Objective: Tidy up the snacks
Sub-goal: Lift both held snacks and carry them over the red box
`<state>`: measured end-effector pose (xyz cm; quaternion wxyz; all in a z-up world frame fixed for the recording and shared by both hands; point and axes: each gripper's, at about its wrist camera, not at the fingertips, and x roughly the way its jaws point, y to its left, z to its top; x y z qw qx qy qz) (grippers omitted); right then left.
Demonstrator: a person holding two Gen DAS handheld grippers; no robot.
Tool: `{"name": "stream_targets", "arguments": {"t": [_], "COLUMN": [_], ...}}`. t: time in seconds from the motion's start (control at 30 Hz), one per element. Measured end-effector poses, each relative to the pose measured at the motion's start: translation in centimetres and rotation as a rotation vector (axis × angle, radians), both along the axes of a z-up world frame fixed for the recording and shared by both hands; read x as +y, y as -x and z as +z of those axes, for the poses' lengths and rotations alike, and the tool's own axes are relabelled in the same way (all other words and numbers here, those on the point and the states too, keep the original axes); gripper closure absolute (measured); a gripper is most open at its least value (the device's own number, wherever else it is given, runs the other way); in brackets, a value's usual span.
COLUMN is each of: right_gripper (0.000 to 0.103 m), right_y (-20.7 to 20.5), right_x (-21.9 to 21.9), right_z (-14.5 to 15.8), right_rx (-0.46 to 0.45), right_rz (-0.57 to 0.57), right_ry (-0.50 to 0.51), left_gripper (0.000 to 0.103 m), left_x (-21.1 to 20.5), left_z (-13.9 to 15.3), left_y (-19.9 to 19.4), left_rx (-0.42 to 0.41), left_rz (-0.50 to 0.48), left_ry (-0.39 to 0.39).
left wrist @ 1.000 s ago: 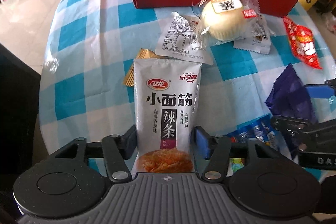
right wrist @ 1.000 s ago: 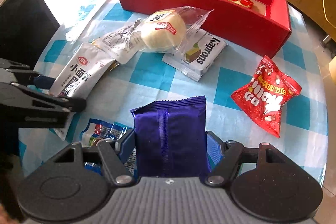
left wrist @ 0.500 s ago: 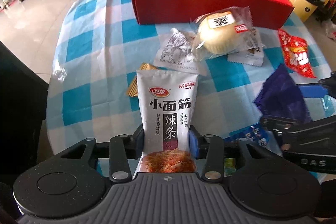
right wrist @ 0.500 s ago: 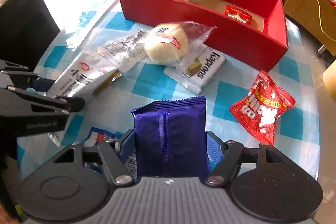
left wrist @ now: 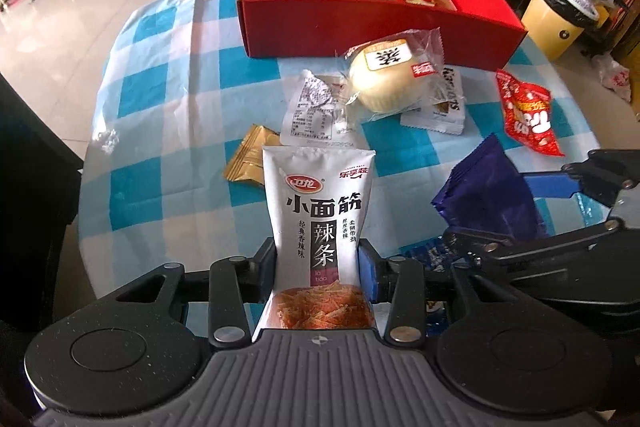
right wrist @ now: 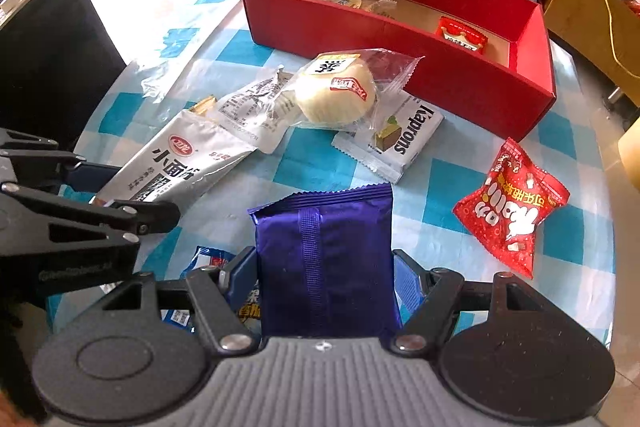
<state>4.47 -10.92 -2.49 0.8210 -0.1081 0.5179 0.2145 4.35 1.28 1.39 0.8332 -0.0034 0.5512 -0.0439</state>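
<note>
My left gripper (left wrist: pixel 318 259) is shut on a white spicy-strip packet (left wrist: pixel 320 195), which is held upright and lifted off the checked cloth. In the right wrist view this packet (right wrist: pixel 188 163) slants out of the left gripper (right wrist: pixel 100 195). My right gripper (right wrist: pixel 324 271) is shut on a purple foil packet (right wrist: pixel 324 239), also seen at the right of the left wrist view (left wrist: pixel 488 195). An open red box (left wrist: pixel 360 23) stands at the far side of the table with a few packets inside.
Loose on the blue-and-white cloth (left wrist: pixel 160 107) lie a wrapped bun (right wrist: pixel 336 95), a silver packet (left wrist: pixel 316 111), a gold packet (left wrist: pixel 248 159), a Kaprons wafer (right wrist: pixel 396 139), a red snack bag (right wrist: pixel 516 207) and a blue packet (right wrist: pixel 208 259). A yellow bin (left wrist: pixel 560 15) stands beyond the table.
The left jaws have closed onto the white packet, pinching its sides, and lifted it off the cloth. The right gripper has kept the purple packet and barely moved.
</note>
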Motion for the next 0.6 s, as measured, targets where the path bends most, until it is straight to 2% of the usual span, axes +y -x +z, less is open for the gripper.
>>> {"name": "stream_targets", "arguments": {"t": [0.6], "right_gripper": [0.036], "right_y": [-0.4], "right_x": [-0.9], "right_z": [2.6], "right_rx": [-0.087], "right_rz": [-0.060], "right_ry": [-0.013], "left_gripper": [0.054], "left_x": [-1.1], "left_z": [2.7], "left_y": [-0.3], "left_rx": [-0.098], "left_rz": [0.001], "left_ry": [-0.029]}}
